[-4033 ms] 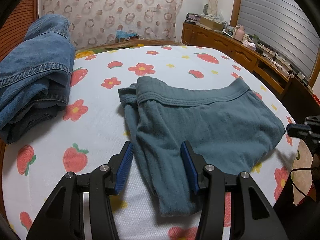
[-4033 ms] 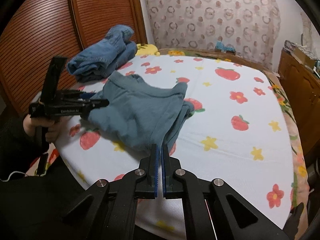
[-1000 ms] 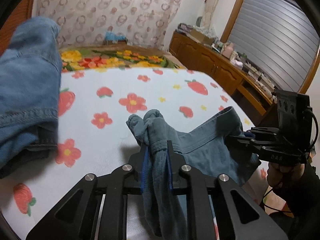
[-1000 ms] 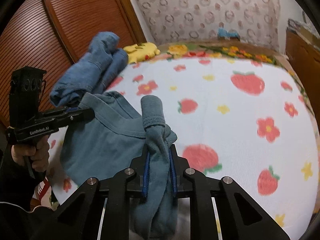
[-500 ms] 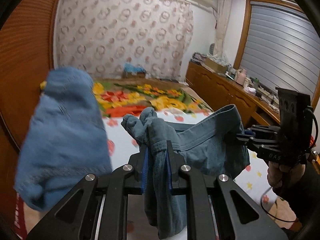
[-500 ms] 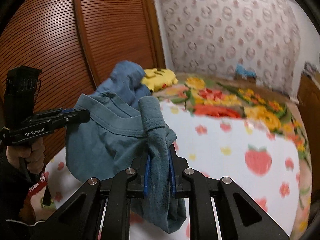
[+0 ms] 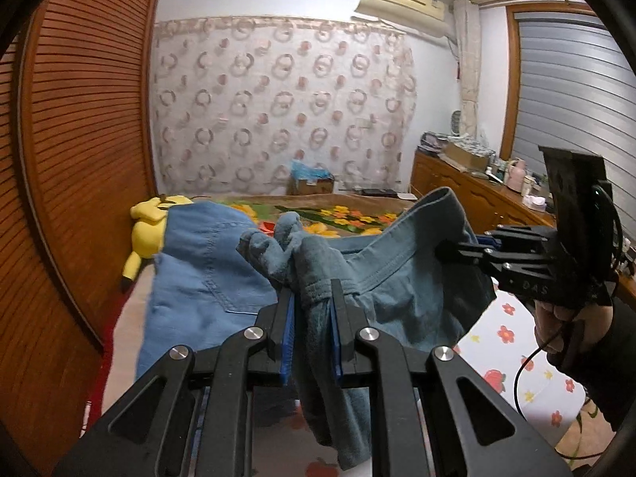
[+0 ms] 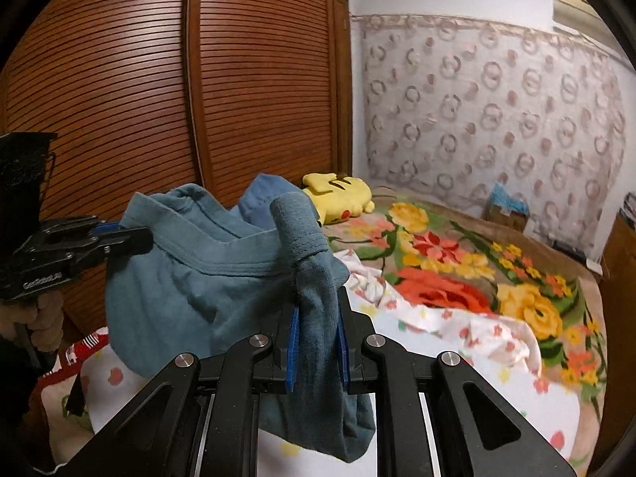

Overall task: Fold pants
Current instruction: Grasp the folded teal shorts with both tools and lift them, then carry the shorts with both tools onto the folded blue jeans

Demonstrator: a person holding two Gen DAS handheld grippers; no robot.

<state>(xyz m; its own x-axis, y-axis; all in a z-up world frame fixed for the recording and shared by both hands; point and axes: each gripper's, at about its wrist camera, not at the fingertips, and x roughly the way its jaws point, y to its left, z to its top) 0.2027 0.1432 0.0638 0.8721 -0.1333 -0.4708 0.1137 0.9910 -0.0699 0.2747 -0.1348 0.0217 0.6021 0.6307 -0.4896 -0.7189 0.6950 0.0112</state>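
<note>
The folded teal pants (image 7: 401, 290) hang in the air between my two grippers, above the bed. My left gripper (image 7: 312, 318) is shut on one bunched end of the waistband. My right gripper (image 8: 316, 334) is shut on the other end of the pants (image 8: 190, 298). Each gripper shows in the other's view: the right one at the right edge of the left wrist view (image 7: 445, 252), the left one at the left of the right wrist view (image 8: 143, 238). The fabric sags between them.
Folded blue jeans (image 7: 202, 274) lie on the bed behind the pants, next to a yellow plush toy (image 8: 338, 196). A flowered blanket (image 8: 457, 274) and strawberry sheet (image 7: 512, 357) cover the bed. A slatted wooden wardrobe (image 8: 159, 99) stands left, a dresser (image 7: 469, 198) right.
Both grippers closed on the pants' ends, then lifted them off the sheet. Over the last second they rose higher and tilted up, so the wall and wardrobe fill the views.
</note>
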